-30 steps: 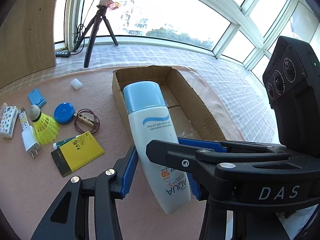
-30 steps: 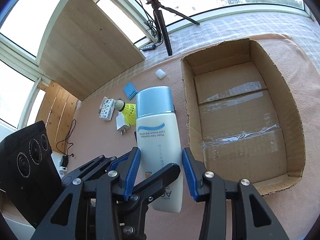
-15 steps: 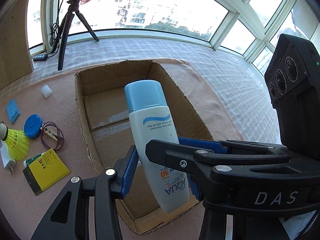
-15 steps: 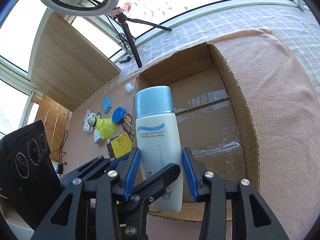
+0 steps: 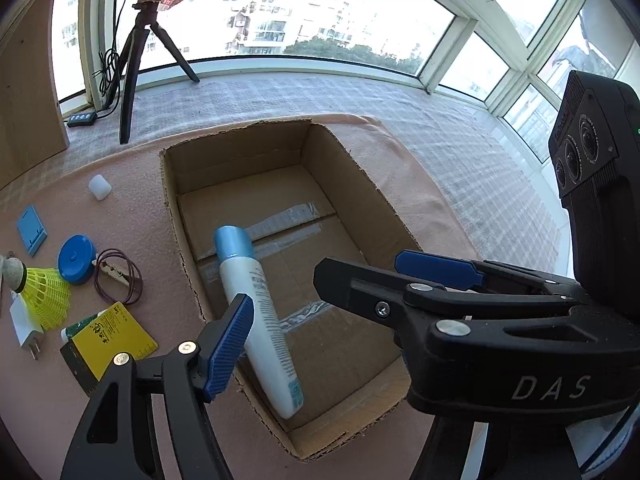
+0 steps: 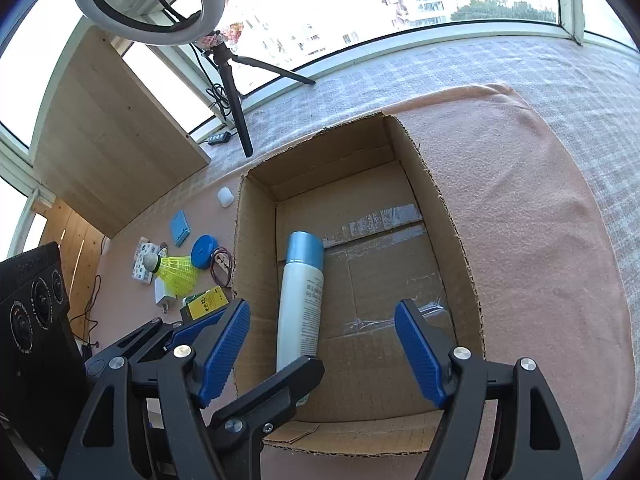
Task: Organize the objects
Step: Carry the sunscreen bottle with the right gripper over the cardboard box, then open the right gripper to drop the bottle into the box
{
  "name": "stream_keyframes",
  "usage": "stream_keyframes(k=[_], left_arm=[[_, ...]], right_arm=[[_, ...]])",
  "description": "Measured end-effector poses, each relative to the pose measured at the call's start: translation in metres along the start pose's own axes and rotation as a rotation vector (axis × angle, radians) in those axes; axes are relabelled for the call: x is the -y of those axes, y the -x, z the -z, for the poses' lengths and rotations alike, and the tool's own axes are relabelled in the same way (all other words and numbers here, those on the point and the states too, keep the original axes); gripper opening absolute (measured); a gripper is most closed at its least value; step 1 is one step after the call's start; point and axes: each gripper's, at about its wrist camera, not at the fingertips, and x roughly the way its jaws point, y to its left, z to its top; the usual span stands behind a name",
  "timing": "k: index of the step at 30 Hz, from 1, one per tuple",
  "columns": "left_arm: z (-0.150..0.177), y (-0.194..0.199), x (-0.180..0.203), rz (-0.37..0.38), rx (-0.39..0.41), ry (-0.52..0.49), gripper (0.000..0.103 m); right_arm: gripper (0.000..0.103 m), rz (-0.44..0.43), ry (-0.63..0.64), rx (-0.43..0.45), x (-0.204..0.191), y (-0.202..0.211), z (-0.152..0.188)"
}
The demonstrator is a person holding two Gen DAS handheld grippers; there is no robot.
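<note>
Between your two grippers, nothing is held any more: the left gripper (image 5: 324, 304) and the right gripper (image 6: 320, 356) both stand spread, their jaws have just been opening, and no pad presses on anything. Just beyond them the sunscreen bottle (image 6: 300, 304) lies on its side on the floor of the cardboard box (image 6: 452, 256), along the box's left wall, blue cap toward the far end.

So one thing is stowed, as far as you can see, and it is the only thing in the box. Everything else waits on the pink cloth (image 5: 404, 168) to the left of the box. Count them as you plan:
- one yellow shuttlecock (image 5: 44, 296)
- one round blue case (image 5: 76, 258)
- one loop of dark cord (image 5: 120, 280) with a wooden peg on it
- one yellow card (image 5: 116, 338) lying over a green-and-white tube
- one white charger plug (image 5: 26, 330)
- one flat blue holder (image 5: 31, 230)
- one small white cap (image 5: 99, 187)
- one patterned white packet (image 6: 142, 260), seen only from your right wrist

That makes about nine pieces left to move.
</note>
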Motion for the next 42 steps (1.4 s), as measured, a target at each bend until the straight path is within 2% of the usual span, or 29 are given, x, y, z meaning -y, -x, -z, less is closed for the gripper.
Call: stream_keyframes(k=[12,17,24,31,36,42], left_arm=[[0.018,0.040,-0.046,-0.039,0.012,0.040,0.073],[0.034,0.067,-0.083,-0.073,0.032,0.079,0.073],[0.069,0.099,-0.156,-0.143,0.029,0.186,0.073],[0.101,0.122,-0.221,-0.200,0.028,0.279,0.073],[0.119,0.130,-0.241,-0.229,0.019,0.305,0.073],[0.132,0.137,-0.247,-0.237,0.021,0.302,0.073]], right_arm=[[0.072,0.000,-0.021,0.035,-0.024,0.001,0.007],[0.072,-0.020,-0.021,0.052,-0.042,0.003,0.012],[0.071,-0.065,0.012,0.075,-0.081,0.004,0.025],[0.071,-0.097,0.047,0.026,-0.119,-0.022,0.036],[0.071,-0.093,0.066,-0.032,-0.138,-0.053,0.034],[0.071,-0.033,0.093,-0.122,-0.154,-0.100,0.021]])
